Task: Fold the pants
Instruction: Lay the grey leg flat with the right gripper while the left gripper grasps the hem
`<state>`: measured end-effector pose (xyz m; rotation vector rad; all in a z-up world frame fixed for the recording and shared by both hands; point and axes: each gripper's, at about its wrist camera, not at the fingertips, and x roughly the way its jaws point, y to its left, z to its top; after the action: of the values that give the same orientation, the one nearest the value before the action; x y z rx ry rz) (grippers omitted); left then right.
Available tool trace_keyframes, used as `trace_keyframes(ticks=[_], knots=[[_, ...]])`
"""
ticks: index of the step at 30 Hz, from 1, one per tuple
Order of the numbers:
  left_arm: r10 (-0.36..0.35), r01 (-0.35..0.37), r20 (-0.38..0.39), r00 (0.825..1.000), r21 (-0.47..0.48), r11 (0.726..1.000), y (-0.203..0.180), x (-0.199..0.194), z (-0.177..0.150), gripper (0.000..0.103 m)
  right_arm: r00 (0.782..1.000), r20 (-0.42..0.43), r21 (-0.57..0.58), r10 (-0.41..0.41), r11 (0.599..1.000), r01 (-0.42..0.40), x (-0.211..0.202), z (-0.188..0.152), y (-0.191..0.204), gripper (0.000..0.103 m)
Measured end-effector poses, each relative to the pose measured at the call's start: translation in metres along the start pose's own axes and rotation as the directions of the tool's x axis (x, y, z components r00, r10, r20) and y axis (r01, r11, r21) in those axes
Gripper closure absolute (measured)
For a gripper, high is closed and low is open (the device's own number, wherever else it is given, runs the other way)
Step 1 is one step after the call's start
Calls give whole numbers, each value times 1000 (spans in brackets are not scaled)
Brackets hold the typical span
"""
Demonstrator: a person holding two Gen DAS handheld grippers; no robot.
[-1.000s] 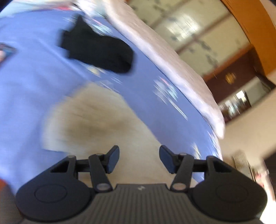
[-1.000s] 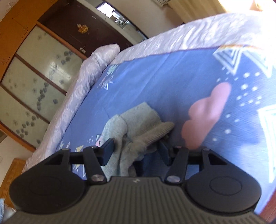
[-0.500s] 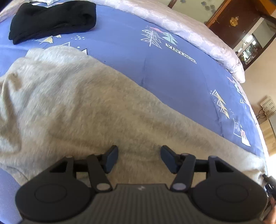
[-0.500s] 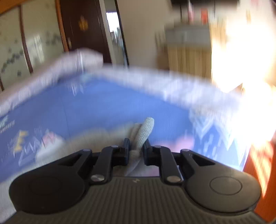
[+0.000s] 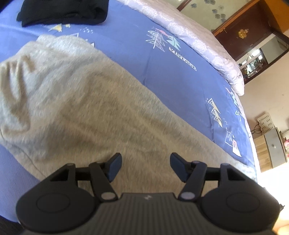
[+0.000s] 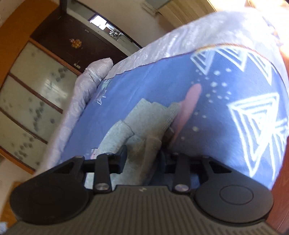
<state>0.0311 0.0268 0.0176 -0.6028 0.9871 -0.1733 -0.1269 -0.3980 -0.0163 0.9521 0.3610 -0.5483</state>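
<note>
The left gripper had its fingers spread wide and still opening, with nothing pinched between them. They hovered over the grey pants, which lay spread flat across the blue bedspread. Beyond the pants, a folded black garment lay near the far edge of the bed, well apart from the grey fabric. A pale quilted border ran along the far side of the bedspread.

The right gripper had its fingers at a moderate gap and opening. The cuffed leg ends of the pants lay bunched between them; whether the pads pressed on the fabric could not be told. Past the cuffs, the bedspread showed white triangle prints and a pink shape. A dark wooden door stood beyond the bed.
</note>
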Motion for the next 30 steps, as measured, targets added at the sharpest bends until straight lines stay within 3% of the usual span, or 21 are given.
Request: trace_keyframes(ticks=[3,5,7,10,13,16,19,21,23,24,25,26,27,28,30], knots=[[-9,9,3,1000,11,1000,-2,-1,-4,43,999,19,-99,-33,994,35,13,0,8,70],[-9,8,17,1000,39,999,-6,-4,-6,43,999,16,-98,-42,994,44,12,1,9,85],[-17,16,25,1000,52,999,-8,-8,-7,43,999,16,-69,-31,997,32,1,2,9,87],[-48,46,36,998,54,997,-8,-15,-3,43,996,67,-170,50,985,-38,-34,-3,37,87],[-88,85,52,995,48,995,-8,-22,0,43,985,41,-330,169,933,-146,-56,-23,92,87],[-137,135,63,989,34,990,-8,-25,1,43,959,-78,-507,271,818,-272,-78,-68,144,87],[-153,152,58,987,22,988,-4,-23,-2,43,914,-258,-621,312,671,-404,-85,-131,183,87],[-148,148,47,988,5,989,1,-20,-5,43,890,-363,-706,275,543,-455,-79,-179,201,86],[-148,149,34,988,-20,989,7,-19,-9,43,866,-473,-780,163,379,-497,-63,-233,211,70],[-150,151,30,988,-31,988,10,-19,-11,43,870,-484,-824,95,286,-489,-57,-259,210,61],[-154,155,30,988,-38,987,13,-20,-12,43,907,-395,-883,148,213,-419,-67,-272,207,58],[-157,159,33,987,-37,987,14,-22,-13,43,910,-383,-900,159,159,-407,-74,-278,208,54],[-159,160,39,987,-32,987,14,-23,-13,42,896,-412,-888,167,145,-435,-78,-276,210,53],[-161,162,46,986,-30,986,14,-25,-11,42,873,-448,-861,190,171,-479,-82,-265,210,48],[-184,186,51,981,-25,982,11,-24,-7,42,797,-548,-751,254,272,-602,-87,-235,208,45]])
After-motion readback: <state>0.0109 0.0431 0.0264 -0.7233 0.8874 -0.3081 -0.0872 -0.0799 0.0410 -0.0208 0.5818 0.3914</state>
